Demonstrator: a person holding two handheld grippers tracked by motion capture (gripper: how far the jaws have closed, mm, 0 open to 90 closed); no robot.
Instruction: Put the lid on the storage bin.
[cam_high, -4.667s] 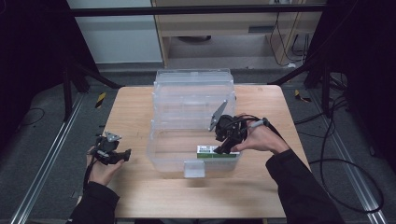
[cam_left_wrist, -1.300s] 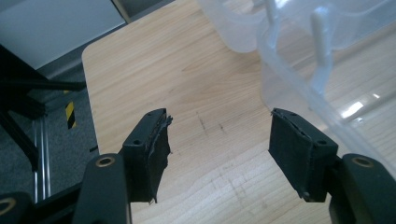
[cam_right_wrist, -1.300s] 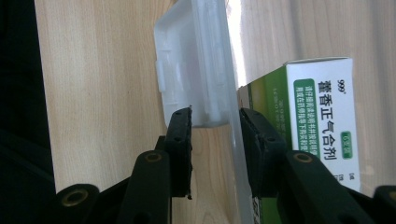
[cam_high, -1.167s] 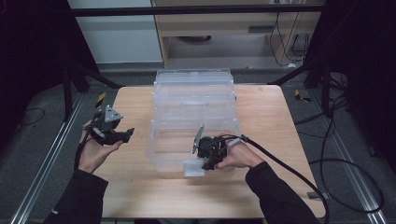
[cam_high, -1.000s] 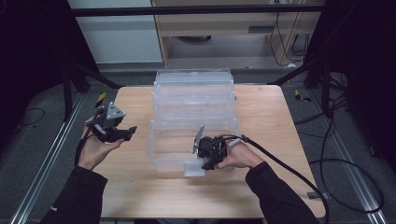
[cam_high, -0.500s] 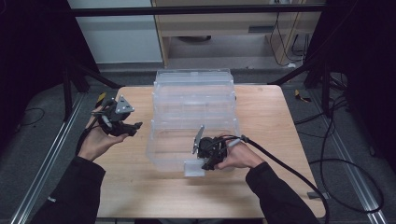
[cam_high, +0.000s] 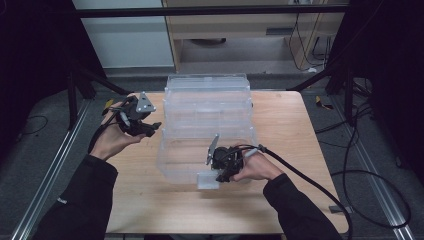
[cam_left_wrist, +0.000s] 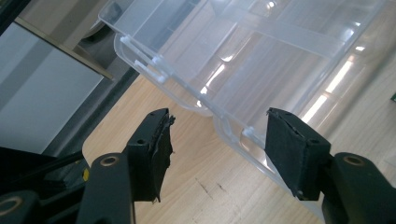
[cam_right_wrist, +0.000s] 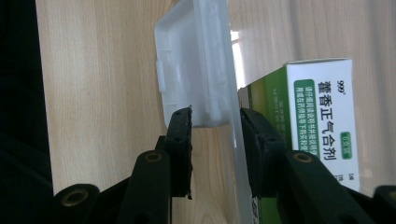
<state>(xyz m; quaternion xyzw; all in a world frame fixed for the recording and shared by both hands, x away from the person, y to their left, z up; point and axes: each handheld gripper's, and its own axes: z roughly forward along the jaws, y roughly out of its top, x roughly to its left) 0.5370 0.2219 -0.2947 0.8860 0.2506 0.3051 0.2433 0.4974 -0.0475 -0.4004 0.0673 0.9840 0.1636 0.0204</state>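
My right gripper (cam_high: 223, 175) clamps the bin (cam_high: 207, 125) front wall by its latch (cam_right_wrist: 189, 74); left gripper (cam_left_wrist: 217, 135), jaws just narrowing slightly, gapes empty near the lid (cam_left_wrist: 243, 51). Next: grasp lid edge.

A clear, glossy plastic storage box (cam_high: 207, 125) catches bright reflections. Beneath it, the counter (cam_high: 300, 130) is pale wood with a smooth matt grain. Inside the box, a carton (cam_right_wrist: 322, 116) of glossy printed card. The fingers (cam_left_wrist: 154, 149) beside the box wear rough, matt black padding.

Clear plastic box (cam_high: 207, 125), green-and-white carton (cam_right_wrist: 322, 121), pale wooden table (cam_high: 290, 130).
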